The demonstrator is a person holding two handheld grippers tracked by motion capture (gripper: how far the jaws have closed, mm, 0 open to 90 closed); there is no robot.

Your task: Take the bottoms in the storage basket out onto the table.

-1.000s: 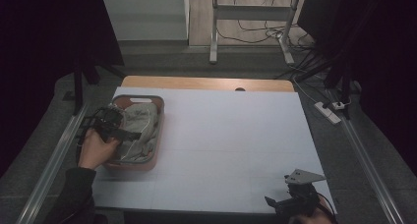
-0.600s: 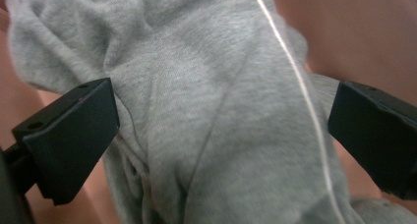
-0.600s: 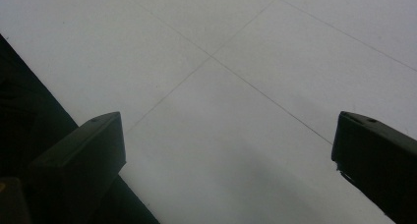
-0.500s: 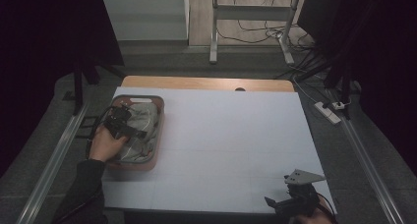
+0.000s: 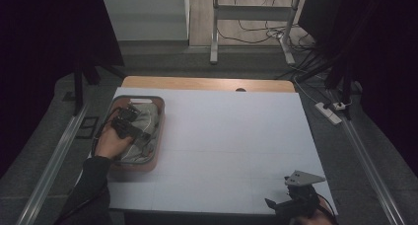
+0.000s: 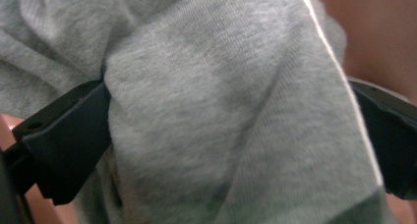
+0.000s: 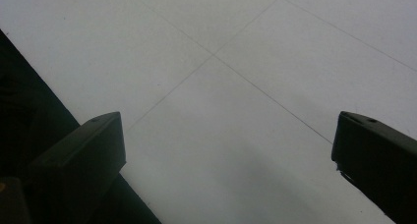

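High view, white surface (image 5: 222, 146) over wood, right gripper (image 5: 296, 201) at near edge with jaws apart, left gripper (image 5: 129, 117) now deeper in the basket (image 5: 158, 136), jaws spread around grey cloth (image 6: 221, 111), cabled floor (image 5: 246, 37) beyond

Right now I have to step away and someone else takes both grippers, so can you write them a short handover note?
Left gripper: down in the basket at the table's left side, fingers wide apart with a fold of the grey cloth between them; not clamped yet.
Right gripper: open, holding nothing, at the near right corner of the white table.
Things: the grey cloth lies bunched inside the basket.
Done: the left gripper has reached the cloth.
Left: probably close on the cloth and lift it out onto the table; the right gripper is free to help.
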